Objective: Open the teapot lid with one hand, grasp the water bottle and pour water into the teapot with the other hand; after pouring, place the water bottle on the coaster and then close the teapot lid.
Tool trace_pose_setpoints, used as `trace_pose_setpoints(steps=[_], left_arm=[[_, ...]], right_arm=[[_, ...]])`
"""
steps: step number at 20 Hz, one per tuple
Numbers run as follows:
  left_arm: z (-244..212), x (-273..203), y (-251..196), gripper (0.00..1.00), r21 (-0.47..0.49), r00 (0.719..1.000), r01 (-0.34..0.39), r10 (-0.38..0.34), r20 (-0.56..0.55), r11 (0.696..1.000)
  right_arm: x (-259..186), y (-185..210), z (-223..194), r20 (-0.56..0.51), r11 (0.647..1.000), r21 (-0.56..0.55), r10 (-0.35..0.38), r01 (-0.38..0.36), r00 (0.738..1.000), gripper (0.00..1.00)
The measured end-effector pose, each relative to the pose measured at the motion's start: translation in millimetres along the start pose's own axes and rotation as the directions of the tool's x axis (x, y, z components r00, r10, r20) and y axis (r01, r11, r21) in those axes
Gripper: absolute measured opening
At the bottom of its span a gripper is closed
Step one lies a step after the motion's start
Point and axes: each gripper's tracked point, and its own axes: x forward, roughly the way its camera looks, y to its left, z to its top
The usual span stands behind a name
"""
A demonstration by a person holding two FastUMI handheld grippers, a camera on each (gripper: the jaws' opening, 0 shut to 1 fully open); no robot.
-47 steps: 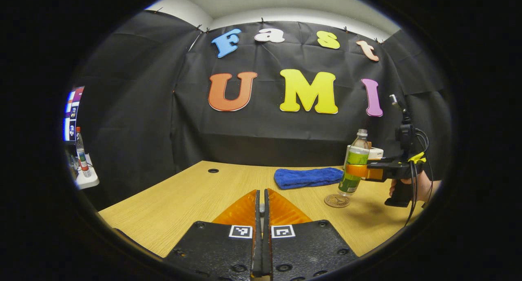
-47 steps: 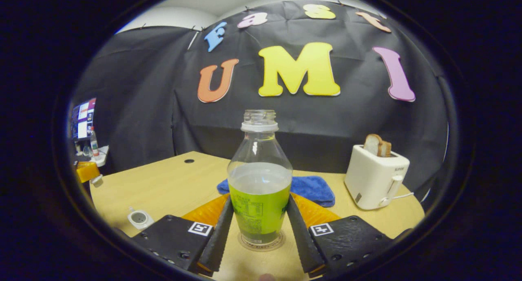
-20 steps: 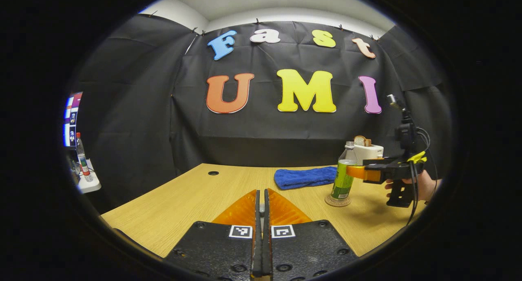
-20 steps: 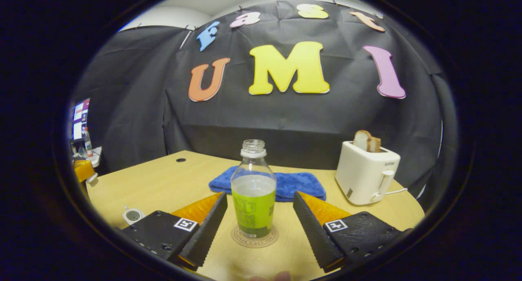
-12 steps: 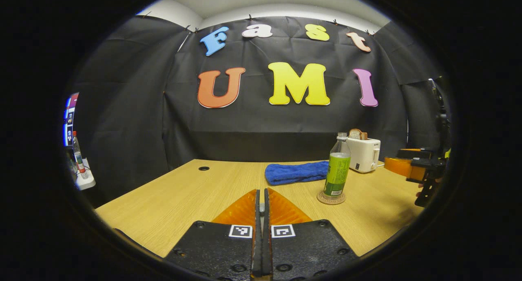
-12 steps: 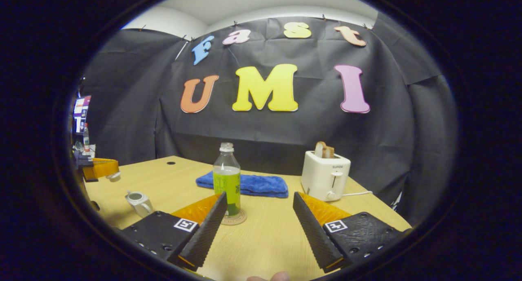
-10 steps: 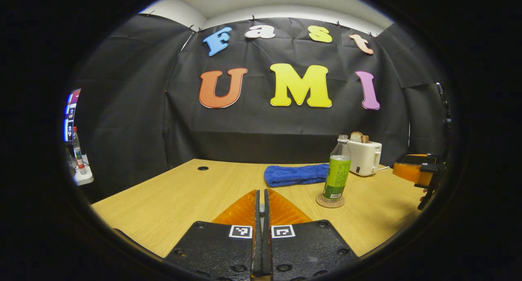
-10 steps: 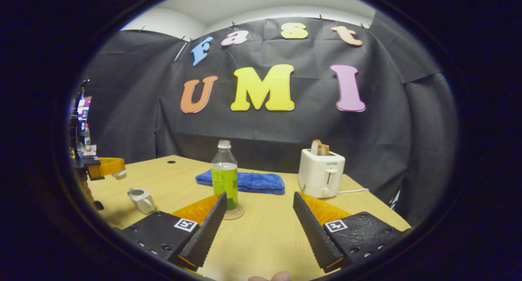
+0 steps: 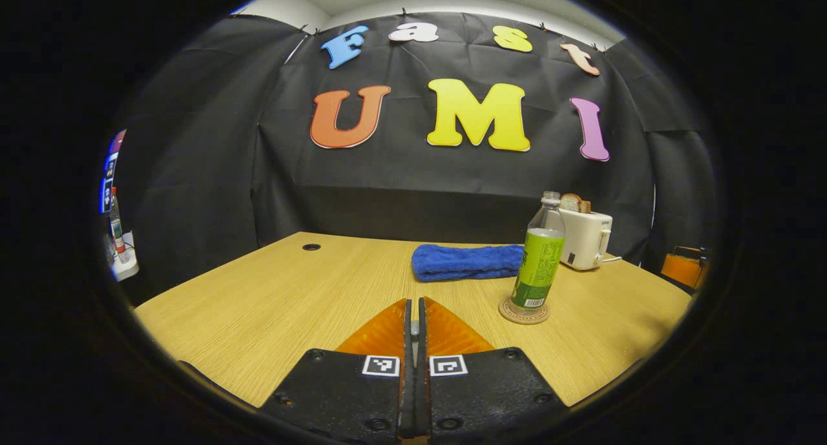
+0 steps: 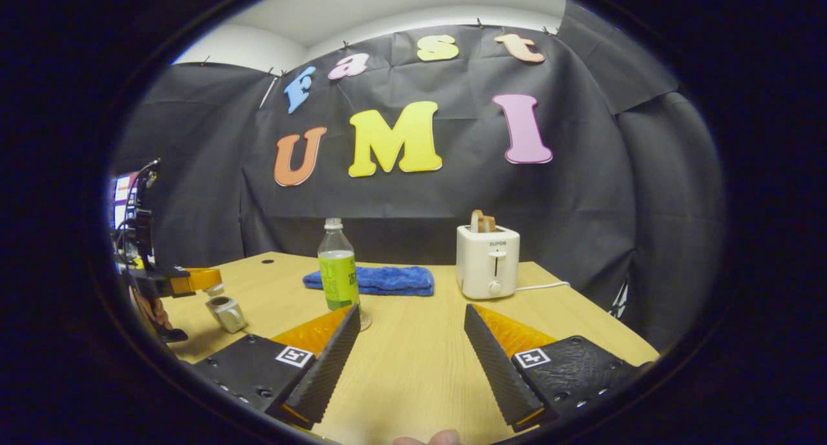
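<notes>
The water bottle (image 9: 539, 258) with a green label and no cap stands upright on the round coaster (image 9: 524, 312); it also shows mid-table in the right gripper view (image 10: 337, 274). My right gripper (image 10: 411, 316) is open, empty and drawn back from it. The small pale teapot (image 10: 226, 312) sits near the table's left edge with its top uncovered. My left gripper (image 10: 205, 281) hovers just above it, shut on the small white teapot lid (image 10: 213, 289). In the left gripper view its fingers (image 9: 414, 303) are closed tight with a pale bit between them.
A folded blue towel (image 9: 466, 262) lies behind the bottle. A white toaster (image 10: 488, 261) with bread stands at the back right, its cord trailing right. A grommet hole (image 9: 311, 246) sits at the table's far left corner. The right gripper (image 9: 685, 270) shows at the right edge.
The right gripper set the bottle on the coaster, opened and pulled well back. The left gripper with the lid has come lower, close over the teapot.
</notes>
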Motion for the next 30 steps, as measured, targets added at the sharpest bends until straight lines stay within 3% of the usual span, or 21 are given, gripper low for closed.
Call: trace_pose_setpoints(steps=[10,13,14,15,16,17,19,21,30], left_arm=[[-13,3,1,0.04,0.009,1.0,-0.024,0.024,-0.011,1.0],[-13,1,3,0.08,0.013,0.999,-0.045,0.046,-0.012,0.999],[-12,0,7,0.11,0.02,0.998,-0.066,0.066,-0.011,0.998],[-12,-1,10,0.32,0.024,0.997,-0.076,0.076,-0.01,0.997],[-12,0,8,0.44,0.022,0.997,-0.074,0.074,-0.01,0.997],[-11,1,6,0.69,0.02,0.998,-0.069,0.069,-0.011,0.997],[-7,-3,6,0.92,0.022,0.997,-0.074,0.074,-0.001,0.997],[0,-7,5,0.96,0.031,0.997,-0.076,0.076,0.021,0.997],[39,-33,14,0.97,0.043,0.986,-0.121,0.115,0.122,0.992]], right_arm=[[2,-4,-11,-0.021,1.0,0.016,0.007,-0.007,1.0,0.97],[-1,-4,-8,-0.017,1.0,0.021,0.008,-0.008,1.0,0.97],[-2,-6,-9,-0.011,1.0,0.015,0.006,-0.006,1.0,0.97],[-3,-6,-6,-0.005,1.0,0.012,0.004,-0.004,1.0,0.97],[-5,-6,-5,-0.001,1.0,0.013,0.006,-0.006,1.0,0.97],[-5,-5,-4,0.001,1.0,0.015,0.007,-0.007,1.0,0.97],[-7,-6,-3,0.005,1.0,0.013,0.005,-0.005,1.0,0.97],[-10,-8,-2,0.011,1.0,0.014,0.001,-0.001,1.0,0.97],[-18,-11,6,0.045,1.0,0.003,-0.012,0.012,0.999,0.97]])
